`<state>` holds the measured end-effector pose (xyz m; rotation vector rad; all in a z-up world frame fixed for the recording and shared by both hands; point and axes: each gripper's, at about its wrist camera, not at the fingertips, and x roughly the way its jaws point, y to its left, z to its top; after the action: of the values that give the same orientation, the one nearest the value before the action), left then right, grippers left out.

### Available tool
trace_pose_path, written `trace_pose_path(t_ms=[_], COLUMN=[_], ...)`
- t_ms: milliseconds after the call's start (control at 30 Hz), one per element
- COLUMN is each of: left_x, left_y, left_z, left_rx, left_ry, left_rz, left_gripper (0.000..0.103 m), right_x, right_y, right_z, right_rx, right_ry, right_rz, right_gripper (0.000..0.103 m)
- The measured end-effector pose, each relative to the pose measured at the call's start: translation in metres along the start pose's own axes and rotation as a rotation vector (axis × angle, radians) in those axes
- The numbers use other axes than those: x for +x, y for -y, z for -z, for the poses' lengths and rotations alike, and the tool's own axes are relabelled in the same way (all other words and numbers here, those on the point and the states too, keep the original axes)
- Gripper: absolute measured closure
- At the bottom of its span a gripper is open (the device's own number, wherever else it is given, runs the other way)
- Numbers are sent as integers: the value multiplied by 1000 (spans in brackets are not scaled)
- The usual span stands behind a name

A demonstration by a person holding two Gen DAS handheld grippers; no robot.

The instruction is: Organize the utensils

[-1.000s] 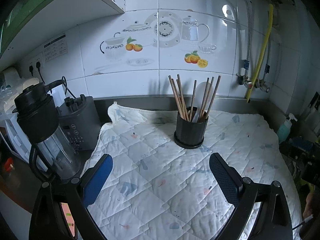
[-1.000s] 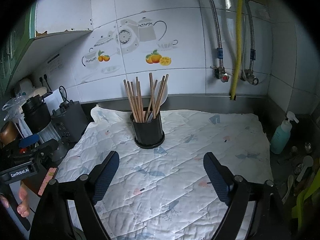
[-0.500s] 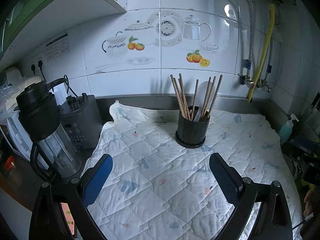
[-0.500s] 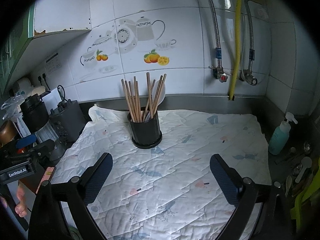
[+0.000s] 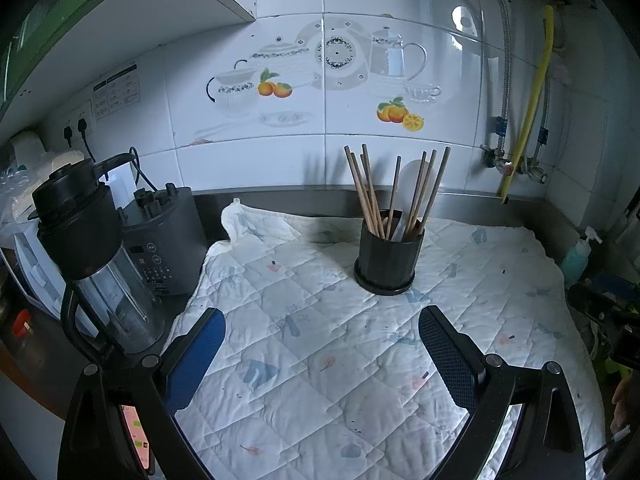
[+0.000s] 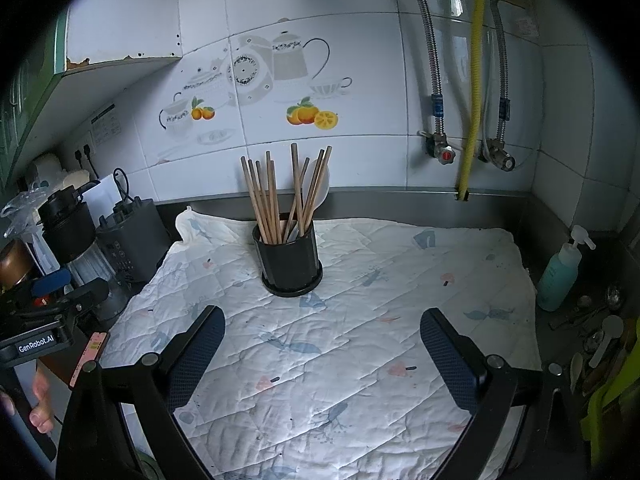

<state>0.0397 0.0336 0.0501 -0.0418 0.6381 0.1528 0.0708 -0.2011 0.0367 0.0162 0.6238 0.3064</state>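
Observation:
A black round utensil holder (image 5: pixel 387 258) stands on a white quilted mat (image 5: pixel 320 360); it also shows in the right wrist view (image 6: pixel 289 260). Several wooden chopsticks (image 5: pixel 372 196) (image 6: pixel 268 200) and a white spoon (image 5: pixel 412 184) (image 6: pixel 318 186) stand in it. My left gripper (image 5: pixel 322 344) is open and empty, above the mat in front of the holder. My right gripper (image 6: pixel 322 344) is open and empty, also in front of the holder. The left gripper shows at the left edge of the right wrist view (image 6: pixel 52 300).
A blender jug (image 5: pixel 92 256) and its grey base (image 5: pixel 164 240) stand left of the mat. A teal soap bottle (image 6: pixel 560 272) stands at the right. Loose spoons (image 6: pixel 600 344) lie at the far right. A tiled wall with pipes (image 6: pixel 472 80) is behind.
Both grippers have drawn slightly back and shifted; the right gripper's jaws have opened wider. The holder and its contents have not moved.

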Motion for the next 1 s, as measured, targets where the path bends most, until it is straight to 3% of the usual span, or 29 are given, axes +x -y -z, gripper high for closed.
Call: trace_pose_path(t_ms=[1000], left_x=[2], left_y=[7], left_z=[2], left_rx=[42], left_ry=[-10], left_rz=[10], left_gripper=[0], right_x=[7], right_y=[-3], right_z=[3], right_rx=[-29], right_ry=[-27], right_rz=[-6], right_gripper=[0])
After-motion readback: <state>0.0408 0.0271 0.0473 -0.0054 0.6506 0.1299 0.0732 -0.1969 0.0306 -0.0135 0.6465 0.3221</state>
